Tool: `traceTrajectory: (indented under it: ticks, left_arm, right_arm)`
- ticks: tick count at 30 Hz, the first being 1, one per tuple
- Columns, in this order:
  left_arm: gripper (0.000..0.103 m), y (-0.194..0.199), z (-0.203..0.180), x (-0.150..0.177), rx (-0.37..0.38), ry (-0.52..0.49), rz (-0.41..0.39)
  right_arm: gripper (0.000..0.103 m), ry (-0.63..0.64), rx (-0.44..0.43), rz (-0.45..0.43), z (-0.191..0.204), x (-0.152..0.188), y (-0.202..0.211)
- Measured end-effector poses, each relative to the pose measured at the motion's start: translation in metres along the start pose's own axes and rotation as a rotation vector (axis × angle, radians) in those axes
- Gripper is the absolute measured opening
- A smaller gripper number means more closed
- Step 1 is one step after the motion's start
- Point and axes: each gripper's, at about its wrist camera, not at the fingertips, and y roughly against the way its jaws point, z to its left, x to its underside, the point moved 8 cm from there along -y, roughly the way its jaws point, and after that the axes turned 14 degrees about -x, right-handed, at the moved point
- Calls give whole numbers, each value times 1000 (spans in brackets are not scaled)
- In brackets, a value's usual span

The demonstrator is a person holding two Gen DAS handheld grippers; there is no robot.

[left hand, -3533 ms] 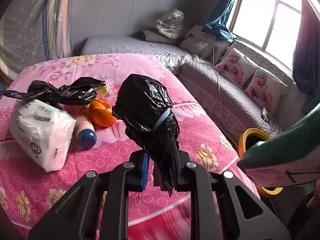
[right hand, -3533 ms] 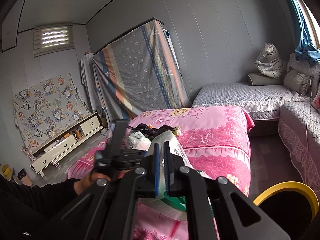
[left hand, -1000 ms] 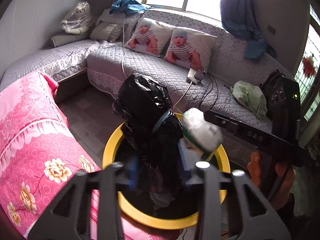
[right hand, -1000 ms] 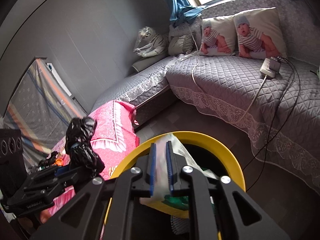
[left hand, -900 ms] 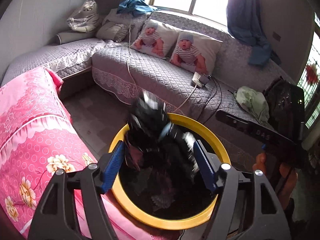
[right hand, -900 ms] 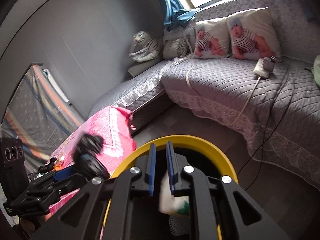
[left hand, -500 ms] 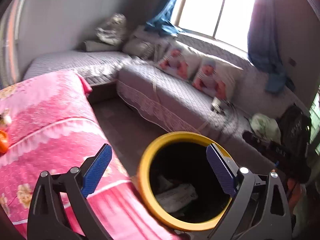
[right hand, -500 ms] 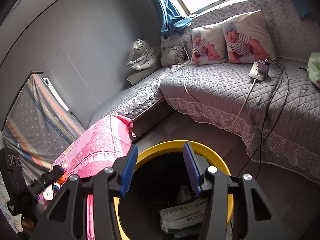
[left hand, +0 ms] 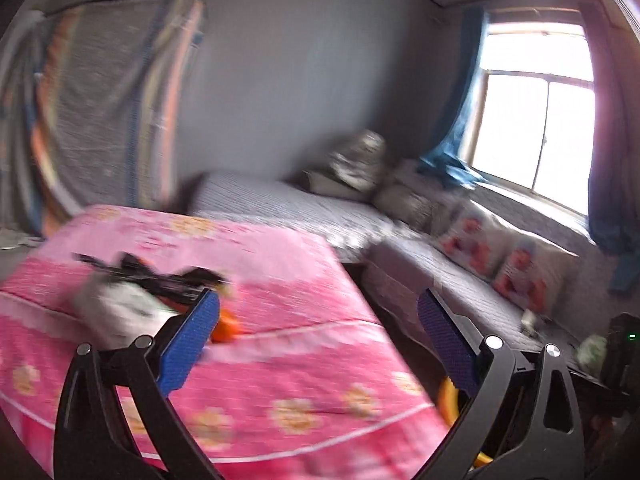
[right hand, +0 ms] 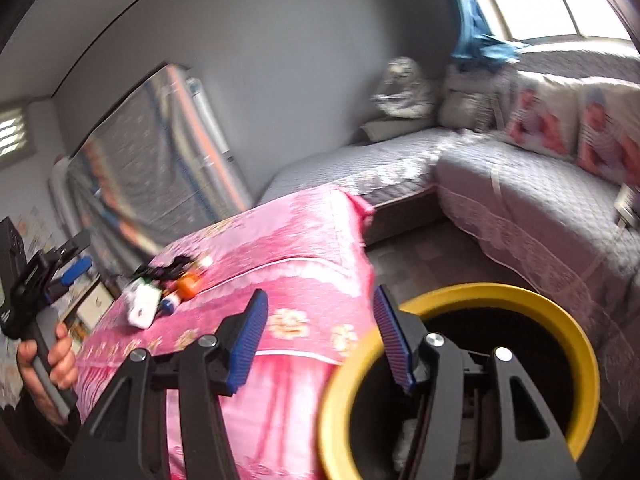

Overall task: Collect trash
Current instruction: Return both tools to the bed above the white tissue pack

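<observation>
Left wrist view shows the left gripper (left hand: 318, 316) spread wide with nothing between its blue ribbed fingers (left hand: 192, 334); its jaws have just been opening, and they hang over the pink flowered bed (left hand: 280, 364). Right wrist view shows the right gripper (right hand: 318, 322) parted about half way, also just opening and also empty, one finger over the bed's near edge and the other over the yellow rim of the round trash bin (right hand: 576, 344), which stands on the floor by the bed's corner. Inside the dark bin only a pale scrap shows; the rest is hidden behind the gripper frame. On the bed, toward its far left edge, lies a blurred heap: a white soft pack (right hand: 142, 306), crumpled black plastic (right hand: 170, 268), something orange (right hand: 188, 285) and a blue-capped tube (right hand: 168, 305). Grey quilted sofa (right hand: 520, 208) runs along the wall.
</observation>
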Motion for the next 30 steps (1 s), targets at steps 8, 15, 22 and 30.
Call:
traceTrajectory:
  ticks: [8, 15, 22, 30]
  left_arm:
    - [95, 40, 178, -5, -407, 115, -100]
    - [95, 48, 250, 12, -368, 276, -7]
    - [94, 45, 275, 31, -298, 331, 56]
    - [95, 43, 286, 49, -290, 273, 119]
  right_arm:
    - [52, 284, -246, 224, 152, 8, -119]
    - [52, 483, -392, 381, 278, 23, -228]
    - [52, 561, -364, 482, 355, 36, -333]
    - [52, 555, -297, 533, 363, 40, -408]
